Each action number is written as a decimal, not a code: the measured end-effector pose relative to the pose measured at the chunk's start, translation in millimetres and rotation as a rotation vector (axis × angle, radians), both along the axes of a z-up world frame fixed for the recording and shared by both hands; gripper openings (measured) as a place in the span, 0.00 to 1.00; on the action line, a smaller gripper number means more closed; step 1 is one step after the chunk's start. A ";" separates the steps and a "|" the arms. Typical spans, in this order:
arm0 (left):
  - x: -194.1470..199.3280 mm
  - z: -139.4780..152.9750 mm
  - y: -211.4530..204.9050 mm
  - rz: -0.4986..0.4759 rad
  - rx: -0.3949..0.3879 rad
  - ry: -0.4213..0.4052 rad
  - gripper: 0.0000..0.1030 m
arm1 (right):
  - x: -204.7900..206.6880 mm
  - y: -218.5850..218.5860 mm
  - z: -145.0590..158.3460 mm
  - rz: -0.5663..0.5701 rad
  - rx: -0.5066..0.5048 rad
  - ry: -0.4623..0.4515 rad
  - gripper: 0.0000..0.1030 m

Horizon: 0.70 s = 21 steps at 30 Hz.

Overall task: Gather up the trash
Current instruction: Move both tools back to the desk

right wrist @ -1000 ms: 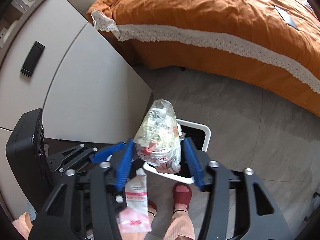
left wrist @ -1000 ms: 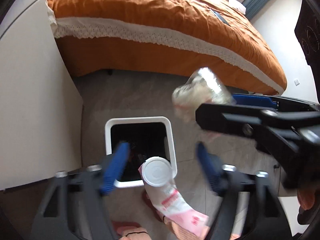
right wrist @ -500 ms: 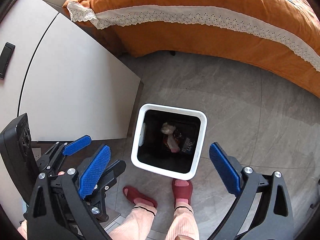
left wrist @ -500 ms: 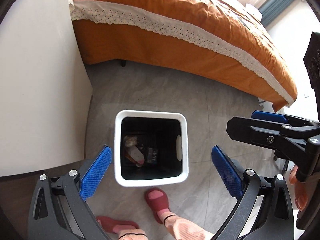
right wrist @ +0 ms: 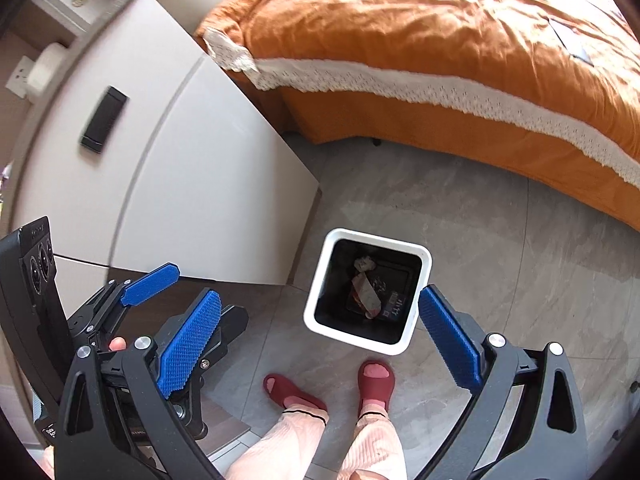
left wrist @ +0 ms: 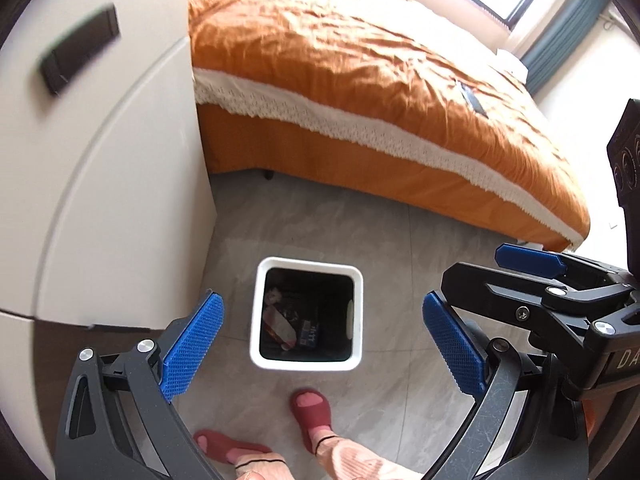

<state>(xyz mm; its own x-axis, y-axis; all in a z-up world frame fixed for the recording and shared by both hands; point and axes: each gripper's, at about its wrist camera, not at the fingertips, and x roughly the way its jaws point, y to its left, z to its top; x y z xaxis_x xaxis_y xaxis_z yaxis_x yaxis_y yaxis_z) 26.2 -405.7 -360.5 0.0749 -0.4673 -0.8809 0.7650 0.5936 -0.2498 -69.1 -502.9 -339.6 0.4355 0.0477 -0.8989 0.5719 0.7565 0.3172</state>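
Grey floor tiles (left wrist: 400,240) carry the whole scene, and the task's thing stands on them: a white square bin (left wrist: 256,312) with a dark inside, set just beside the lower corner of a pale cabinet (left wrist: 120,200) and well short of the orange bed (left wrist: 360,80). Inside the bin lies the trash (right wrist: 366,290): a crumpled clear bag toward the back wall, a pink-and-white packet across the middle, and a small dark printed item near the front right corner. Exactly what each piece is cannot be read at this size.

Above the bin hang both tools. The left gripper (left wrist: 320,346) has its blue pads spread wide with nothing between them, and the bin's mouth shows in the gap. The right gripper (right wrist: 318,346) is likewise spread and empty, its right pad overlapping the bin's near right corner in the picture, though it appears to be above the rim rather than touching it. Each gripper shows at the edge of the other's view, so the two are close side by side. The person's feet in red slippers (right wrist: 376,380) stand just in front of the bin.

Judged from this, the dropping step looks finished: trash sits in the bin and neither tool holds anything. No loose trash shows on the tiles around the bin. The next move would call for turning away to look for further items, on the bed, the cabinet top or the floor beyond, and bringing an opened gripper down over whichever is found.
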 end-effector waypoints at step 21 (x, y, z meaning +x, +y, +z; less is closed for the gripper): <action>5.5 211.6 152.4 0.449 -0.070 -0.368 0.95 | 64.0 116.7 217.9 0.395 -0.186 -0.390 0.96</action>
